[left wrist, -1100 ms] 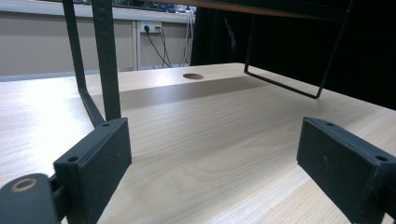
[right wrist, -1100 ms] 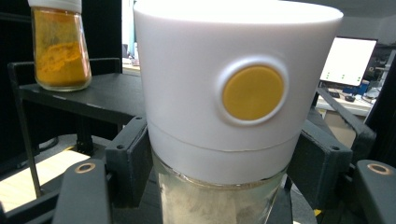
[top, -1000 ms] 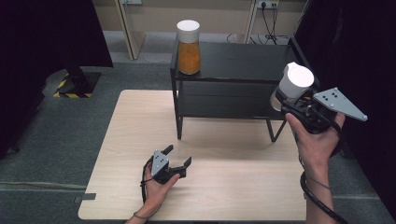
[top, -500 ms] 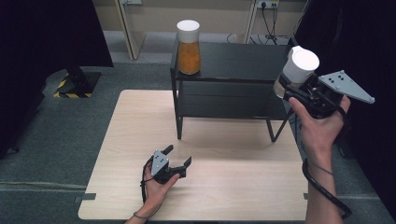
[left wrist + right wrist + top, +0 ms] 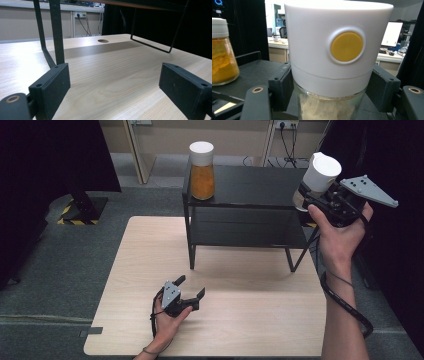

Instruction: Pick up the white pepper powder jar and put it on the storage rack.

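Note:
My right gripper (image 5: 311,195) is shut on a glass jar with a tall white lid (image 5: 320,174), held in the air over the right end of the black shelf (image 5: 250,185). The right gripper view shows the lid (image 5: 337,47) with a round yellow button, pale powder in the glass below, and both pads (image 5: 280,85) pressed on its sides. A second jar with orange contents (image 5: 202,170) stands on the shelf's left end, also in the right gripper view (image 5: 223,57). My left gripper (image 5: 191,287) rests open on the wooden table (image 5: 240,320), nothing between its pads (image 5: 51,87).
The black metal shelf stands on thin legs (image 5: 56,32) at the back of the table. A round hole (image 5: 103,40) is in the tabletop beneath it. Grey floor surrounds the table, with dark curtains at left and right.
My right gripper has lifted the white-lidded jar up and toward the back, from beside the shelf's right end to above its top. The left gripper has stayed still.

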The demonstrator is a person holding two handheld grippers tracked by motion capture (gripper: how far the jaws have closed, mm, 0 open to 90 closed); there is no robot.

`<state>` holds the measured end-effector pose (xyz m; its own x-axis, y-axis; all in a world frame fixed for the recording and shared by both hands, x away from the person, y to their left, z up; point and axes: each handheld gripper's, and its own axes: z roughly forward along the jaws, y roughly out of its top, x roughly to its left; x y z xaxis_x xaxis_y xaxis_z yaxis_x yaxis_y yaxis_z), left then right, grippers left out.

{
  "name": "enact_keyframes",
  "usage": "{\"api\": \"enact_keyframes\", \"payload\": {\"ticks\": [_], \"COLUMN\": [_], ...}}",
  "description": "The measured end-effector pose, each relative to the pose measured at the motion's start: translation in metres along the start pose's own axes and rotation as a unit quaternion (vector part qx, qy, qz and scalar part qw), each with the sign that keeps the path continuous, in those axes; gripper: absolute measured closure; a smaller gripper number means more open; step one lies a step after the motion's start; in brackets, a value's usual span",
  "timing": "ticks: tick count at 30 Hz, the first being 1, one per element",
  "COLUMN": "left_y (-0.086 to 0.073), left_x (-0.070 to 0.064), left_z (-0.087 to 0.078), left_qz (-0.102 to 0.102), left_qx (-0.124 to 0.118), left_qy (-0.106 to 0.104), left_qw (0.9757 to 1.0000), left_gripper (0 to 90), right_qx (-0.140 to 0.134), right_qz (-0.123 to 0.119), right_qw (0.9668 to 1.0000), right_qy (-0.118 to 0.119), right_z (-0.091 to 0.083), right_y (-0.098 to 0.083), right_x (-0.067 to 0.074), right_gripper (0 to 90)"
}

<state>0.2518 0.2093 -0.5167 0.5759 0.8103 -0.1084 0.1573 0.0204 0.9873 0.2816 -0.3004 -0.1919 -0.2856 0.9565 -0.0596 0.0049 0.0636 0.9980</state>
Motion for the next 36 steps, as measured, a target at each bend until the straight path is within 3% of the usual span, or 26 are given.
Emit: {"api": "enact_keyframes", "payload": {"ticks": [12,26,31,36], "left_y": [0.0,0.001,0.001,0.001], "left_x": [0.0,0.001,0.001,0.001], "left_z": [0.0,0.0,0.0,0.0], "left_qz": [0.0,-0.001,-0.001,0.0], "left_qx": [0.001,0.002,0.002,0.003], "left_qy": [0.0,-0.001,-0.001,-0.001], "left_qw": [1.0,1.0,1.0,1.0], "left_gripper": [9.6,9.6,9.6,9.6], "right_qx": [0.014,0.032,0.04,0.04], "right_qz": [0.008,0.016,0.006,0.014], "right_qw": [0.9997,0.9986,0.9983,0.9979], "right_qy": [-0.016,-0.039,-0.043,-0.049], "right_z": [0.026,0.045,0.052,0.057], "right_y": [0.007,0.015,0.016,0.013], "right_x": [-0.003,-0.009,-0.007,-0.005], "right_gripper": [30.5,30.5,30.5,30.5]}}
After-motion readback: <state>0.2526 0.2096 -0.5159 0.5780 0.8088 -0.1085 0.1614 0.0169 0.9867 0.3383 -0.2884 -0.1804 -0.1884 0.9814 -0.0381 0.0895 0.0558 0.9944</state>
